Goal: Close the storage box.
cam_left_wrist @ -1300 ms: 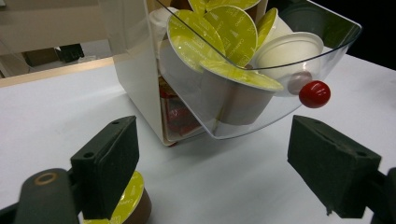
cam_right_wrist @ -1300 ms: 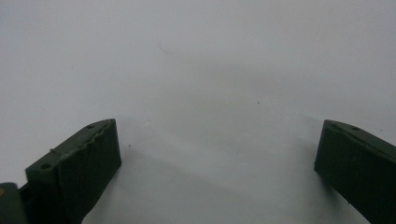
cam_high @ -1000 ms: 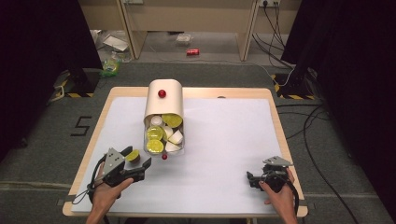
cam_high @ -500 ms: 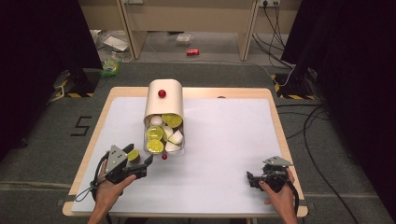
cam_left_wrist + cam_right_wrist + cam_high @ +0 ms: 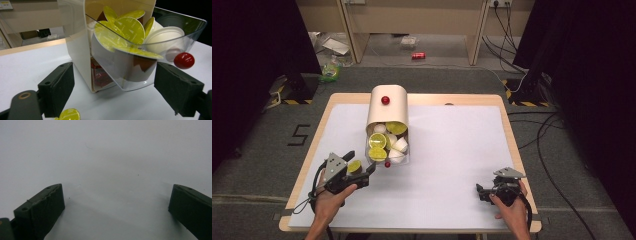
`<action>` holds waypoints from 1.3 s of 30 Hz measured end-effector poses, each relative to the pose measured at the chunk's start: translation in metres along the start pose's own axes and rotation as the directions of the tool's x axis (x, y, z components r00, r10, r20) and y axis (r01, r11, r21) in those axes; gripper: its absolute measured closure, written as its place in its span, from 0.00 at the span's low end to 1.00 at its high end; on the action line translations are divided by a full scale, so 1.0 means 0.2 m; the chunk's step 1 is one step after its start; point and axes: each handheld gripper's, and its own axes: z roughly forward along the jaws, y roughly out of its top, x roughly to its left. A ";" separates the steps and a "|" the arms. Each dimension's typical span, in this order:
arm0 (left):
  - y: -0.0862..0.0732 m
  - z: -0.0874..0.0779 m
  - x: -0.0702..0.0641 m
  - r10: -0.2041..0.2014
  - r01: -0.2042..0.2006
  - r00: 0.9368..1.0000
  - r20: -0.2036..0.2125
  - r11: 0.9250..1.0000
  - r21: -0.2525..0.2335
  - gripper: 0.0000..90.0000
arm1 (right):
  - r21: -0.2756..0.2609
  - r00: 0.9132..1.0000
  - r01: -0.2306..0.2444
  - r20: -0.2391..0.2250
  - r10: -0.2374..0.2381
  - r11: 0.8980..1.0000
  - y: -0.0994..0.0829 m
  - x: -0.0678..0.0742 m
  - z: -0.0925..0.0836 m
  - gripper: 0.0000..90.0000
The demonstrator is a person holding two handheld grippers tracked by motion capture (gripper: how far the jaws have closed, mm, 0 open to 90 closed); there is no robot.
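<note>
I am holding my left gripper (image 5: 361,167) wide open, empty, just in front of the clear drawer (image 5: 140,62) of the capsule box (image 5: 387,112) near the table's (image 5: 452,150) left edge. My right gripper (image 5: 482,192) is resting open and empty by the near right corner. A loose capsule (image 5: 68,115) is lying under my left jaw, so closing carelessly risks knocking it or tipping the heaped drawer.

From my high view I see a light wooden table (image 5: 472,99) covered by a white sheet (image 5: 452,150). Around it is grey carpet (image 5: 262,165) with a black number 5 (image 5: 299,135) marked just left of the table. Beyond the far edge, a red can (image 5: 418,55) lies on the floor between pale wooden furniture legs. Some green litter (image 5: 331,72) sits far left. Black cables (image 5: 544,135) trail on the right. Dark curtains (image 5: 257,50) hang on both sides.
</note>
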 end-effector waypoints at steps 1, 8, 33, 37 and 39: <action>0.00 0.00 0.00 0.001 -0.001 1.000 0.000 1.000 -0.001 0.18 | 0.001 1.000 -0.001 0.000 0.001 1.000 0.00 0.00 0.00 0.01; 0.01 0.01 0.00 0.001 -0.001 1.000 0.005 1.000 -0.002 0.17 | 0.001 1.000 -0.001 0.000 0.001 1.000 0.00 0.00 0.00 0.01; 0.05 0.09 0.03 -0.016 0.016 1.000 -0.005 1.000 -0.012 0.17 | 0.002 1.000 -0.001 0.000 0.001 1.000 0.00 0.00 0.00 0.01; 0.05 0.10 0.03 -0.022 0.022 1.000 -0.008 1.000 -0.015 0.17 | 0.001 1.000 -0.001 0.000 0.001 1.000 0.00 0.00 0.00 0.01; 0.05 0.10 0.04 -0.027 0.027 1.000 -0.007 1.000 -0.014 0.17 | 0.002 1.000 -0.001 0.000 0.001 1.000 0.00 0.00 0.00 0.01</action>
